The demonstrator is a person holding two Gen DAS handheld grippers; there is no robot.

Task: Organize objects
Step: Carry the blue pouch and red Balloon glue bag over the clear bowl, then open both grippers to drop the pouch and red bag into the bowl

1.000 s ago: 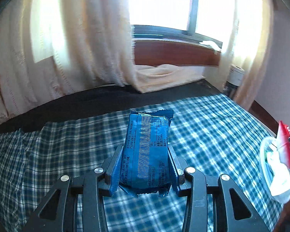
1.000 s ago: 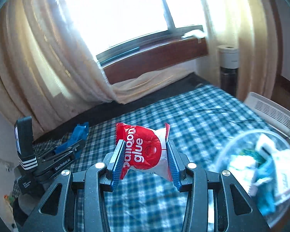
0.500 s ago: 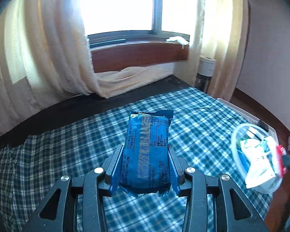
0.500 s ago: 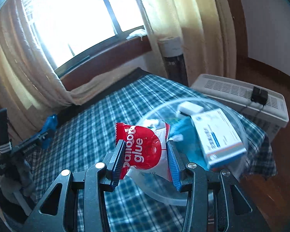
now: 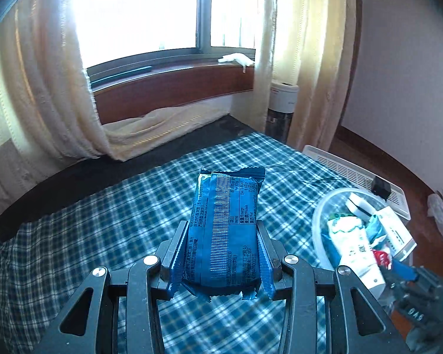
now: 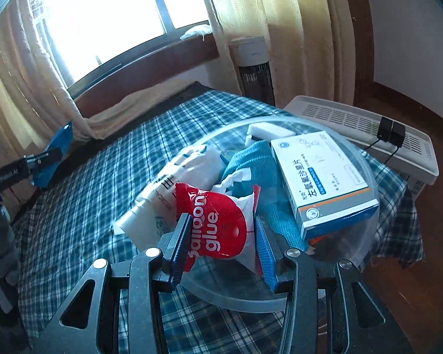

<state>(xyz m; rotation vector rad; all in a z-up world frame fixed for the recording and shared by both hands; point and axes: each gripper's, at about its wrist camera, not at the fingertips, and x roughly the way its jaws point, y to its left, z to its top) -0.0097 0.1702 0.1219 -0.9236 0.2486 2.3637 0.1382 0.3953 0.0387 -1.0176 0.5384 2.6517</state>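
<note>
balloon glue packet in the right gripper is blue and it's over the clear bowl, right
Not quite: the balloon glue packet is red and white, not blue, as the right wrist view shows. The blue wrapper is in the other gripper. The rest holds: the right gripper holds it over the clear bowl.

Ahead of me: sunlit window [image 5: 150, 11], cream curtains [image 5: 35, 82], plaid-covered table [image 5: 88, 221], wooden floor [image 6: 434, 265]

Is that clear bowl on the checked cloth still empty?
No, the clear bowl already holds a white box, a teal cloth and other packets.
</note>
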